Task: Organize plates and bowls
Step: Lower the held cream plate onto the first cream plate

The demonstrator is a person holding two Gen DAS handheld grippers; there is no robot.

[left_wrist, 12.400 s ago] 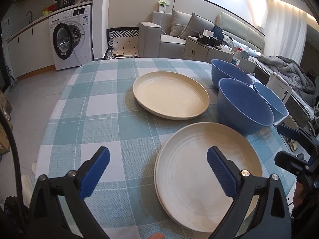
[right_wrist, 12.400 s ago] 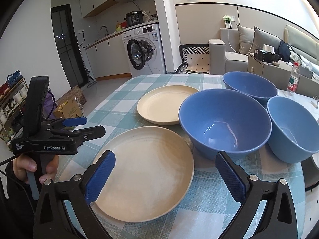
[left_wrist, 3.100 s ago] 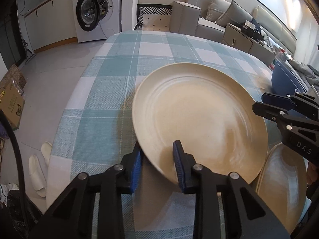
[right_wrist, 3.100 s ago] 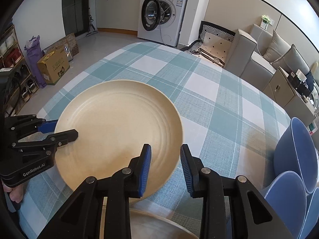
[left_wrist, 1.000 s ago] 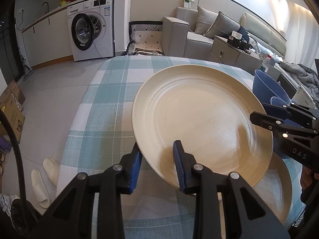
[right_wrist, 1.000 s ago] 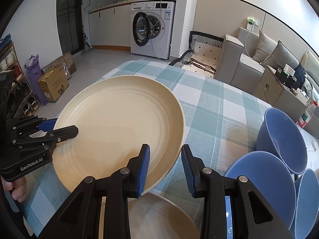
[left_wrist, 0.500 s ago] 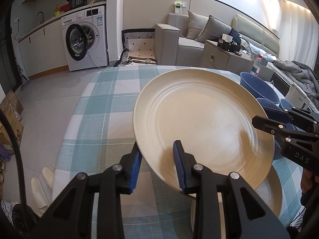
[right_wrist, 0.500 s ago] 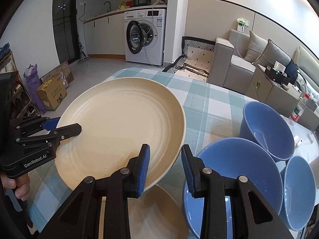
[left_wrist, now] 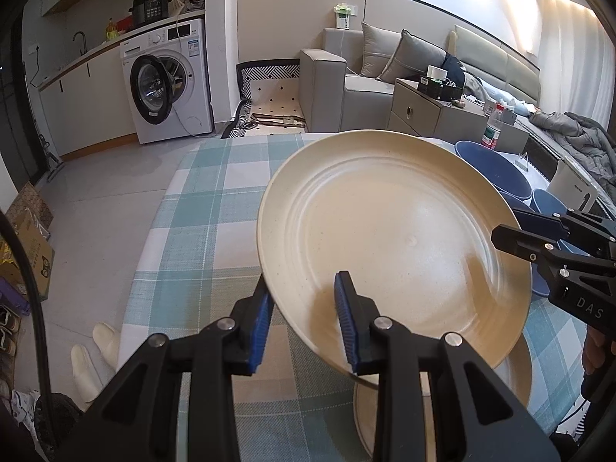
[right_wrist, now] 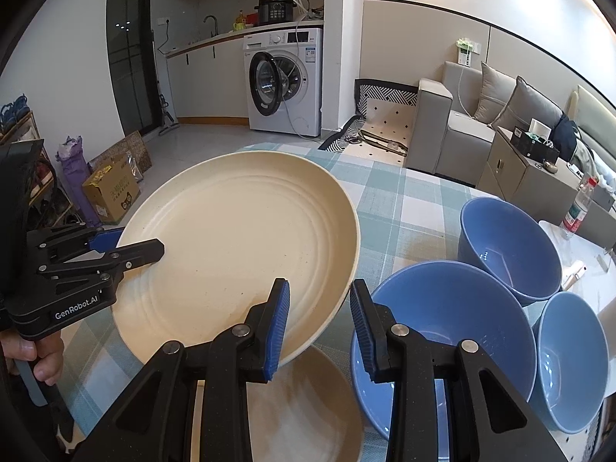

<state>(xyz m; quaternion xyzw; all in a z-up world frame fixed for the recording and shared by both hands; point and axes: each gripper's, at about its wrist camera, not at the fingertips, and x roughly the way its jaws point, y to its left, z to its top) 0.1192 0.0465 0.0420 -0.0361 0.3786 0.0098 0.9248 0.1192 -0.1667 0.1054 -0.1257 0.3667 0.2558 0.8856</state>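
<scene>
A cream plate [left_wrist: 389, 246] hangs in the air above the checked table [left_wrist: 208, 208], held at two edges. My left gripper [left_wrist: 304, 319] is shut on its near rim. My right gripper [right_wrist: 319, 327] is shut on the opposite rim of the same plate [right_wrist: 238, 254], and it also shows in the left wrist view [left_wrist: 554, 246]. A second cream plate [right_wrist: 300, 408] lies on the table right under the held one; only its near edge shows. Three blue bowls stand to the right: a near one [right_wrist: 442, 331], a far one [right_wrist: 508, 246] and a small one [right_wrist: 569, 358].
The table's left edge [left_wrist: 154, 231] drops to a tiled floor with slippers [left_wrist: 96, 354]. A washing machine [left_wrist: 169, 84], sofa [left_wrist: 365, 77] and low cabinet [left_wrist: 439, 111] stand beyond the table. A water bottle [right_wrist: 577, 204] stands past the bowls.
Both grippers have carried the held plate toward the near side, so it now hangs over the second plate. The bowls have come further into view on the right.
</scene>
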